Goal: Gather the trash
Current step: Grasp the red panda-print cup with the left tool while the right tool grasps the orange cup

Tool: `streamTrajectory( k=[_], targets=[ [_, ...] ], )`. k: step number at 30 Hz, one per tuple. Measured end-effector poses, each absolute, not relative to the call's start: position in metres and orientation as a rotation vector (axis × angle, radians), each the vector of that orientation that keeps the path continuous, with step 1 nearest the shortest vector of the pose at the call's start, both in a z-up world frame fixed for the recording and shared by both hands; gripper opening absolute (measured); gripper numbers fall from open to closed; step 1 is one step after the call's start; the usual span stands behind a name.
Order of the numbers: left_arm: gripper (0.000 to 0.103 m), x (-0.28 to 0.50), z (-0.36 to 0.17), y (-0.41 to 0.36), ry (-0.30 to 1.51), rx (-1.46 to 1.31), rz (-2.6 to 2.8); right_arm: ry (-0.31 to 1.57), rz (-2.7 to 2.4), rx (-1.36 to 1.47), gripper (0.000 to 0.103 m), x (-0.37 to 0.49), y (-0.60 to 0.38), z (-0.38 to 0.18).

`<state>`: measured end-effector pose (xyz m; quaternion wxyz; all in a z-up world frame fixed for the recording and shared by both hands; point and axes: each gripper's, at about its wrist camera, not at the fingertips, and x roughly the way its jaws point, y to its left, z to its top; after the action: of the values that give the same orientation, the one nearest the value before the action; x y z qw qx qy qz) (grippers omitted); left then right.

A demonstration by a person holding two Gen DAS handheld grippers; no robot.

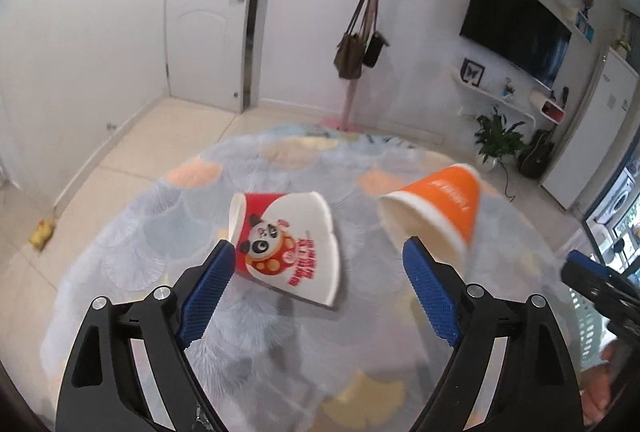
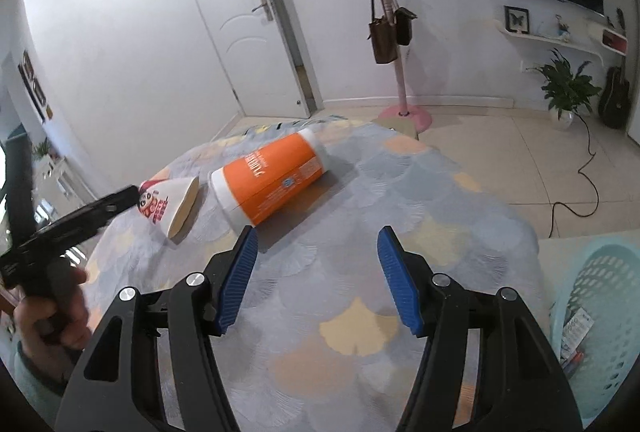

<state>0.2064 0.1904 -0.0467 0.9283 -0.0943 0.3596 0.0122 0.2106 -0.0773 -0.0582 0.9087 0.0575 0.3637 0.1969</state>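
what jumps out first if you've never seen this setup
Two paper cups lying on their sides on the patterned tablecloth: a flattened panda cup just ahead of the open left gripper, and an orange cup ahead of the open right gripper. A pale blue basket sits at the table's right.

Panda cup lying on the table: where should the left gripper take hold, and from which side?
The panda cup lies on its side, squashed flat, its mouth nearest the left gripper. I'd probably come from above and pinch across the flattened white wall; its open jaws already straddle the cup.
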Motion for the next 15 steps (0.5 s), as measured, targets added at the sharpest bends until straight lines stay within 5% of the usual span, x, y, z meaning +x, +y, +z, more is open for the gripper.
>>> streamTrajectory(
  k=[15],
  targets=[
    [0.077,0.239,-0.085,0.196,0.839,-0.126,0.111,0.776,0.458,0.066,0.072,0.241,-0.019,-0.050]
  ],
)
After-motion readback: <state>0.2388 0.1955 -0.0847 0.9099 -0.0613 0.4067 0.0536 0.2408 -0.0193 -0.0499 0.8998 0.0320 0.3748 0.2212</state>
